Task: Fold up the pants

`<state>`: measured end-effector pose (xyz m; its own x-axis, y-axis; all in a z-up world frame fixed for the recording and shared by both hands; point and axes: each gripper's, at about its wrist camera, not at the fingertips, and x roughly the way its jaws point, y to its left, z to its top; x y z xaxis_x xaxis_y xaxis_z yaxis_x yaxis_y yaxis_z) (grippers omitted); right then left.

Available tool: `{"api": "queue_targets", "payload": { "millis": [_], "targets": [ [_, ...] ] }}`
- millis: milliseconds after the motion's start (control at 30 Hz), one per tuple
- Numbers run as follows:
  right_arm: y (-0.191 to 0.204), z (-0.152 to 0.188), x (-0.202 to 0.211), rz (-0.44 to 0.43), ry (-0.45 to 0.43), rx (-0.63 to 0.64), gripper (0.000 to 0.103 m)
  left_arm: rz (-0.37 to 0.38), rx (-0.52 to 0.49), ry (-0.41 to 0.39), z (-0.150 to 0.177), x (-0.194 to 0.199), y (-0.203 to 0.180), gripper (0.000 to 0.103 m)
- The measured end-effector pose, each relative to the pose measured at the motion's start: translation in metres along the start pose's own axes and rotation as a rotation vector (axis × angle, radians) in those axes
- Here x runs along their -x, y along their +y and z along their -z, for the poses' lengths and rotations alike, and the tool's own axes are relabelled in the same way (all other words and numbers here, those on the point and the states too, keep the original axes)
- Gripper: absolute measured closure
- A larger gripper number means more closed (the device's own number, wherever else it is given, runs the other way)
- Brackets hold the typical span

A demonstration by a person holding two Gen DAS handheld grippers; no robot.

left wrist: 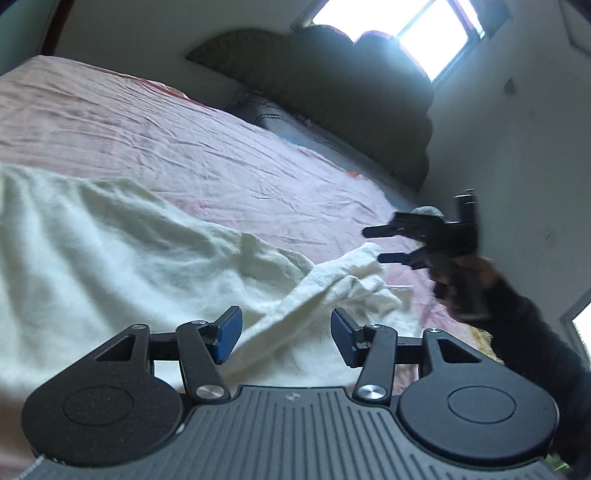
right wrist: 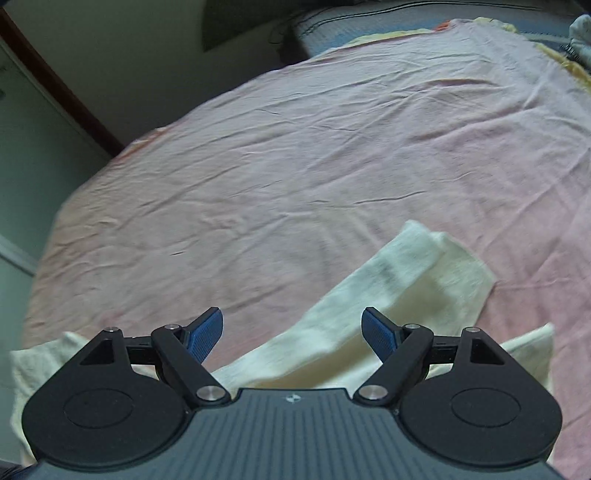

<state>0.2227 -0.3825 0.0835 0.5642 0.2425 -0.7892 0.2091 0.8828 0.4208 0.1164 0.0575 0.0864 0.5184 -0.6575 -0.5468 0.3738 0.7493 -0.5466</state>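
Cream-white pants (left wrist: pixel 110 251) lie rumpled on a pink bedsheet (left wrist: pixel 184 140). In the left wrist view, one leg runs from near my left gripper (left wrist: pixel 286 338) up and right to its cuff (left wrist: pixel 364 258). My left gripper is open and empty, just above the fabric. My right gripper (left wrist: pixel 375 245) shows at the right of that view, open, with its fingertips beside the cuff. In the right wrist view, my right gripper (right wrist: pixel 293 334) is open and empty above a pant leg (right wrist: pixel 388 302) that lies flat on the sheet (right wrist: pixel 295 147).
A dark padded headboard (left wrist: pixel 332 92) and a pillow (left wrist: pixel 291 122) stand at the far end of the bed under a bright window (left wrist: pixel 402 26). A white wall (left wrist: pixel 517 147) runs along the right. The bed's left edge meets a dark door frame (right wrist: pixel 62 92).
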Motion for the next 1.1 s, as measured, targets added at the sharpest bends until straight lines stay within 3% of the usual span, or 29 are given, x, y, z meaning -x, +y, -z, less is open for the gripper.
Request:
{"api": "queue_targets", "payload": {
  "millis": [133, 200, 233, 333, 433, 667, 700, 733, 767, 933, 1033, 1100],
  "targets": [
    [0.002, 0.011, 0.013, -0.085, -0.008, -0.042, 0.02, 0.029, 0.266, 0.093, -0.014, -0.042, 0.021, 0.043],
    [0.002, 0.014, 0.015, -0.094, 0.006, -0.045, 0.02, 0.034, 0.324, 0.138, -0.025, -0.056, 0.029, 0.039],
    [0.002, 0.016, 0.017, -0.102, 0.013, -0.048, 0.02, 0.037, 0.292, 0.176, -0.032, -0.065, 0.029, 0.038],
    [0.005, 0.024, 0.023, -0.121, 0.003, -0.026, 0.02, -0.013, 0.011, 0.272, -0.051, -0.094, 0.004, 0.038],
    [0.009, 0.03, 0.028, -0.127, -0.022, 0.0, 0.02, -0.043, -0.168, 0.307, -0.053, -0.12, -0.021, 0.037],
    [-0.001, 0.032, 0.031, -0.149, -0.036, 0.009, 0.02, -0.113, -0.288, 0.429, -0.04, -0.185, -0.037, 0.04],
    [-0.003, 0.03, 0.033, -0.148, -0.043, 0.01, 0.02, -0.105, -0.312, 0.435, -0.039, -0.188, -0.038, 0.051],
    [-0.005, 0.029, 0.035, -0.147, -0.05, 0.009, 0.02, -0.093, -0.334, 0.443, -0.038, -0.191, -0.041, 0.081],
    [-0.008, 0.027, 0.037, -0.149, -0.056, 0.008, 0.02, -0.085, -0.349, 0.456, -0.038, -0.193, -0.044, 0.086],
    [-0.026, 0.019, 0.039, -0.215, -0.056, -0.052, 0.02, -0.112, -0.428, 0.376, -0.039, -0.181, -0.06, 0.095],
    [-0.035, 0.021, 0.034, -0.278, -0.035, -0.124, 0.02, -0.137, -0.628, 0.234, -0.032, -0.151, -0.096, 0.095],
    [-0.037, 0.023, 0.029, -0.308, -0.016, -0.138, 0.02, -0.102, -0.794, 0.154, -0.013, -0.129, -0.121, 0.095]
  ]
}}
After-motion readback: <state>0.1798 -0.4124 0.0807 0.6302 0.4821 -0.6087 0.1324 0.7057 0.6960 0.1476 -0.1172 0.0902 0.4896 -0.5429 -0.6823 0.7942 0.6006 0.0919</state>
